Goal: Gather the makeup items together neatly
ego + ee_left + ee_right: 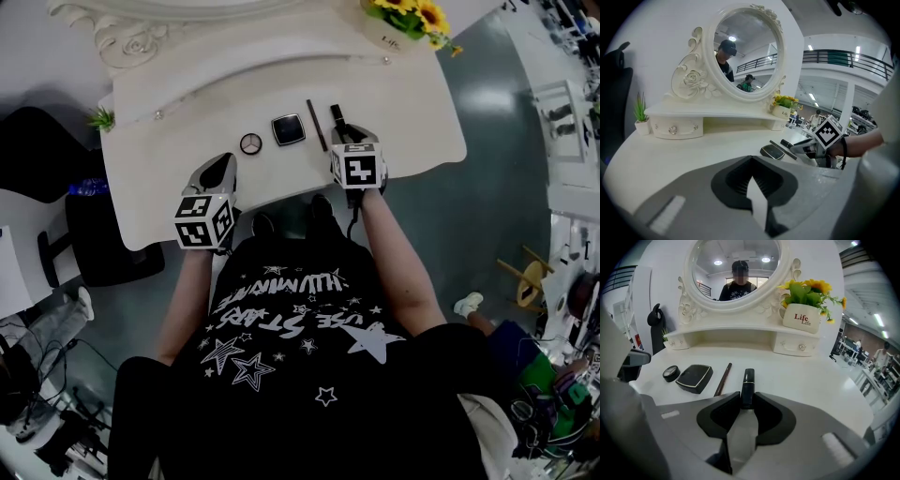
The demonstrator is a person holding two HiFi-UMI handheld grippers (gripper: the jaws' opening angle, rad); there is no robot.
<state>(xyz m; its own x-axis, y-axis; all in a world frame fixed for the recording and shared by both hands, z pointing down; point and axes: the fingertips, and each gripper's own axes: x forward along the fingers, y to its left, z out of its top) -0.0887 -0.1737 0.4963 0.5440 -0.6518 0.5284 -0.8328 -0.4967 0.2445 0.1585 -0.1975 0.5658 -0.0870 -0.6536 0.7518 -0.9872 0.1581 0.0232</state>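
A white vanity surface [178, 103] stands against a pale wall, with an oval mirror [745, 47] in a scrolled white frame rising above a low shelf of small drawers [675, 129]. Grey floor shows on both sides of it.

At the far left corner a small green plant [100, 118] sits in a white pot. Nearer the front edge the left gripper [223, 163] hangs over the surface, well apart from the makeup. Its fingers are pressed together, with nothing between them.

The makeup lies in a loose row toward the middle of the surface. Leftmost is a small round compact [250, 143]. Just beside it, to the right, is a square black compact [288, 129] lying flat. Next comes a thin brown pencil [317, 125], which lies lengthwise toward the mirror, near the square compact but not touching it.

Right of the pencil and roughly parallel to it is a black tube [748, 379]. The right gripper [747, 399] has its fingers pinched on the tube's near end, while the far end points toward the mirror. The tube sits low at the surface; whether it rests there or is slightly lifted cannot be told.

Farthest right, on the shelf beside the mirror, a white pot of yellow flowers [801, 317] stands upright, well apart from the makeup.
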